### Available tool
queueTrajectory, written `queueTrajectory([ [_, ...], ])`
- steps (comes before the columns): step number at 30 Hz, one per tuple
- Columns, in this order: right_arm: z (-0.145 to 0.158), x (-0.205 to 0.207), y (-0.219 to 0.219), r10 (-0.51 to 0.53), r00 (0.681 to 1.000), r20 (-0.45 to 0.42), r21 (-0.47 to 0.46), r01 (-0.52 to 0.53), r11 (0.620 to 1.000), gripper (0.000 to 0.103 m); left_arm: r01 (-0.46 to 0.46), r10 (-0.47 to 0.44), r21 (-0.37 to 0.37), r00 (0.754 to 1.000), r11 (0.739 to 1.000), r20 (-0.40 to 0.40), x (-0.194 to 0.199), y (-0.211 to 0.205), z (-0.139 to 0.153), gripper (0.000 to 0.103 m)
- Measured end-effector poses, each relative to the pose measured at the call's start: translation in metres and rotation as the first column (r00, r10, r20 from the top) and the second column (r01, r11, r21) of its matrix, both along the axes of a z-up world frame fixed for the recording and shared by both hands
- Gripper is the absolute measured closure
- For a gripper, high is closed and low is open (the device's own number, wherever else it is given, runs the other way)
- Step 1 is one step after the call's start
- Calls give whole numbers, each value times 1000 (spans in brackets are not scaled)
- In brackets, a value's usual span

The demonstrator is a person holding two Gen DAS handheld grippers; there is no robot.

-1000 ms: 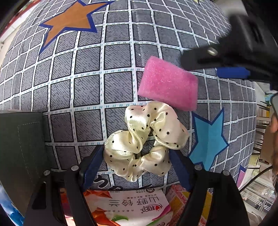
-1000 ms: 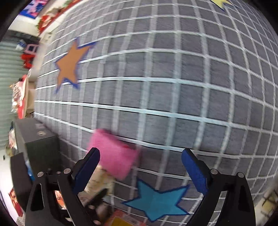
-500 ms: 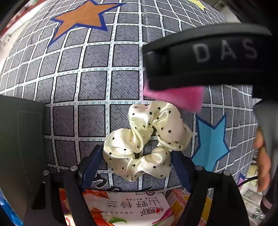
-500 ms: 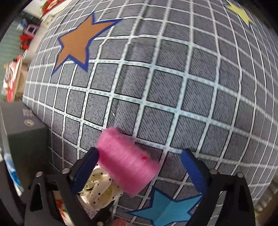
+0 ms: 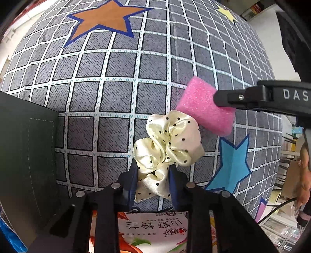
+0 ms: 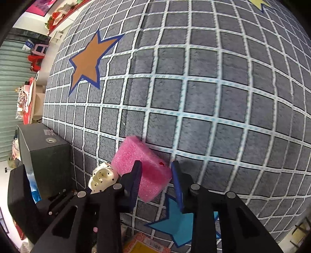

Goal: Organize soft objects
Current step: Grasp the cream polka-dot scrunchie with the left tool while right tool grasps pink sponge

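A cream satin scrunchie with black dots lies on the grey checked cloth. My left gripper points down at it. Its jaws are closing, and the blue pads pinch the scrunchie's near fold. A pink foam sponge lies just beyond, touching the scrunchie. In the right wrist view my right gripper has its jaws closing on the sponge, with a pad against each side of its near end. The scrunchie shows to its left. One black finger of the right gripper crosses the sponge in the left wrist view.
A dark grey box stands at the left edge of the cloth, also seen as the box. Printed snack packets lie under the left gripper. A blue star and an orange star are printed on the cloth. A person's hand is at far right.
Both grippers stood wide open before; now each has narrowed onto its object. The right gripper swung in over the pink sponge. The scrunchie is bunched between the left pads.
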State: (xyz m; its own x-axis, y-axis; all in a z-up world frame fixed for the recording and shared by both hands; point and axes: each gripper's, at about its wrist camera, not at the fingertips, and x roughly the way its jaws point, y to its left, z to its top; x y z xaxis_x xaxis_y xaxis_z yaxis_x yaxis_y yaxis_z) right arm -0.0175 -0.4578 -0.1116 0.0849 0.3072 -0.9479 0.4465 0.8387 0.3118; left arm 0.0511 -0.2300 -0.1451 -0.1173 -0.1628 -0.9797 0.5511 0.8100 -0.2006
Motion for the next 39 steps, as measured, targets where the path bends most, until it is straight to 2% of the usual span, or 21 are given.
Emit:
queueTrajectory([
  [2, 9, -5, -25, 4, 1000, 19, 18, -5, 1000, 72, -2, 2, -8, 1000, 1000, 4, 3, 3, 6, 72],
  [5, 28, -12, -20, 71, 995, 71, 25, -73, 997, 71, 30, -30, 26, 999, 999, 28, 1, -5, 22, 71],
  [6, 32, -13, -18, 118, 990, 78, 2, -118, 993, 67, 42, -44, 46, 998, 998, 39, 2, -9, 26, 70],
  [7, 36, -18, -12, 171, 982, 79, -30, -169, 985, 45, 48, -51, 63, 997, 997, 50, 5, -11, 26, 69],
  [9, 40, -18, -6, 280, 955, 95, -112, -269, 957, 19, 45, -50, 85, 997, 995, 54, 8, -12, 29, 65],
  [11, 43, -18, 0, 367, 922, 122, -148, -349, 925, 19, 25, -31, 109, 998, 994, 55, 17, 1, 18, 54],
  [13, 40, -13, 10, 441, 890, 114, -167, -420, 892, 19, 11, -17, 123, 999, 992, 48, 25, 4, 14, 43],
  [14, 37, -11, 17, 487, 868, 99, -187, -464, 866, 19, 14, -20, 122, 999, 992, 46, 29, 10, 11, 41],
  [17, 22, -6, 35, 602, 798, -10, -318, -573, 755, 19, 32, -39, 124, 997, 992, 60, 33, 12, 9, 40],
  [18, 16, -6, 39, 626, 779, -30, -329, -599, 730, 19, 32, -40, 124, 997, 992, 67, 32, 12, 8, 40],
  [20, 6, -7, 45, 654, 754, -51, -322, -633, 704, 29, 31, -42, 126, 996, 992, 82, 30, 8, 5, 41],
  [21, 7, -10, 49, 675, 736, -54, -360, -645, 674, 39, 35, -47, 127, 994, 991, 95, 22, 5, 10, 53],
  [22, 11, -11, 50, 688, 725, -37, -362, -651, 667, 55, 37, -51, 126, 992, 991, 112, 15, 0, 11, 79],
  [23, 15, -13, 48, 682, 730, -35, -367, -645, 671, 55, 38, -53, 124, 992, 992, 117, 8, -3, 17, 83],
  [24, 16, -13, 43, 660, 750, -45, -364, -628, 688, 55, 19, -31, 114, 994, 993, 101, 10, -5, 17, 83],
  [26, 20, -14, 29, 615, 787, -33, -345, -587, 733, 55, -40, 35, 63, 997, 997, 76, 17, 0, 29, 85],
  [30, 46, -27, -15, 483, 875, 39, -291, -452, 843, 55, -60, 57, 22, 993, 998, 105, 25, 8, 51, 85],
  [33, 64, -40, -40, 397, 916, 59, -297, -364, 883, 55, -52, 53, -11, 992, 999, 115, 19, 8, 76, 85],
  [35, 75, -51, -52, 352, 933, 73, -299, -316, 900, 55, -17, 18, -7, 990, 1000, 140, 16, 3, 89, 85],
  [37, 88, -66, -56, 311, 947, 79, -318, -271, 908, 55, 18, -17, -2, 987, 1000, 159, 11, 3, 106, 85],
  [39, 102, -78, -49, 282, 957, 70, -342, -243, 908, 55, 38, -37, 0, 986, 999, 163, 8, 1, 111, 85],
])
